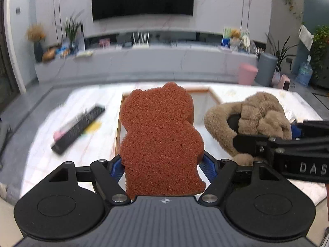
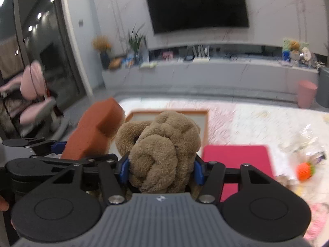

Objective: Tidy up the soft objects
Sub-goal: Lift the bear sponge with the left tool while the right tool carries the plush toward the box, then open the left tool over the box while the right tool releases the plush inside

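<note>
Your left gripper (image 1: pixel 163 164) is clamped on a rust-orange bear-shaped foam sponge (image 1: pixel 160 135), its blue finger pads (image 1: pixel 117 167) pressing into the sponge's lower sides. The sponge stands upright between the fingers, held above the white marbled table (image 1: pixel 41 140). Behind it lies a shallow wooden-rimmed tray with a white floor (image 1: pixel 202 103).

Your right gripper (image 2: pixel 162 169) is squeezed around a tan knotted plush toy (image 2: pixel 162 144), whose fuzzy loops bulge out over and ahead of the fingers. From the left wrist view, that plush sits just to the right of the sponge, near it but apart. In the right wrist view the sponge appears just left of the plush, and whether they touch there cannot be told.

A black remote control (image 1: pixel 79 126) lies on the table to the left of the tray, blurred. On the right side of the table rest a flat pink rectangular mat (image 2: pixel 238 160) and, beyond it, a small orange ball-like toy (image 2: pixel 305 170).
</note>
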